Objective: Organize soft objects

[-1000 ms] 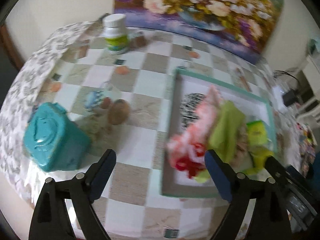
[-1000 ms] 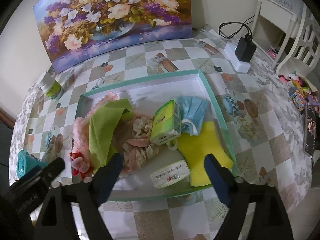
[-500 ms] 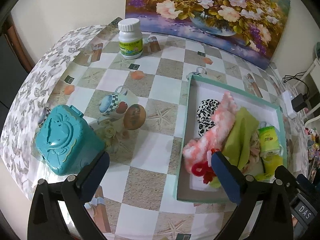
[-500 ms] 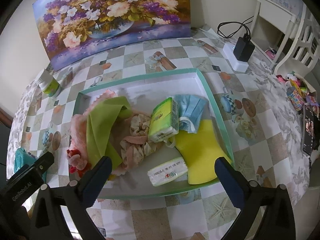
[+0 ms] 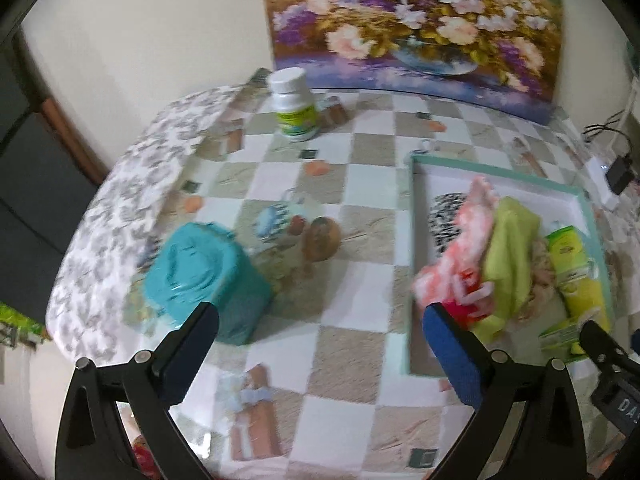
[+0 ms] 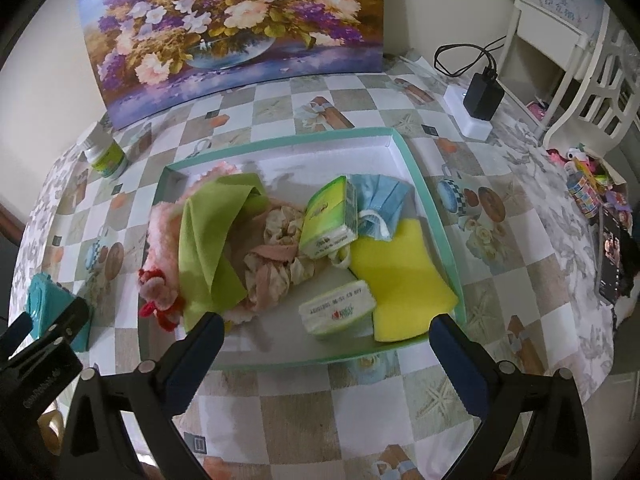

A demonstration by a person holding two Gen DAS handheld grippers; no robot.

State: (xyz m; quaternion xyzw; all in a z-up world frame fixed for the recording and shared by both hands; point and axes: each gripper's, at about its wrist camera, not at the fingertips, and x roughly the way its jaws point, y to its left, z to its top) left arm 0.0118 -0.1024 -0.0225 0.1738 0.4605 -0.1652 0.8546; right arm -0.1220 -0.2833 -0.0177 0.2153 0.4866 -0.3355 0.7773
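Teal-rimmed tray (image 6: 424, 184) at frame centre holds soft things (cloths, tissue packs); left tool (image 5: 320, 340) and right tool (image 6: 326, 340) gape wide, empty.

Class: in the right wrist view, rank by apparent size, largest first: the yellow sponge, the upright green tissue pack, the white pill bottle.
1. yellow sponge
2. green tissue pack
3. white pill bottle, though it stands farther away, so its true size is unsure.

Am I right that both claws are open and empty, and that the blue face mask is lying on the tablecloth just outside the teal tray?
Not quite. Both the left claw and the right claw are open and empty, but the blue face mask lies inside the teal tray, by its far right corner, next to the green tissue pack. The right wrist view shows this clearly.
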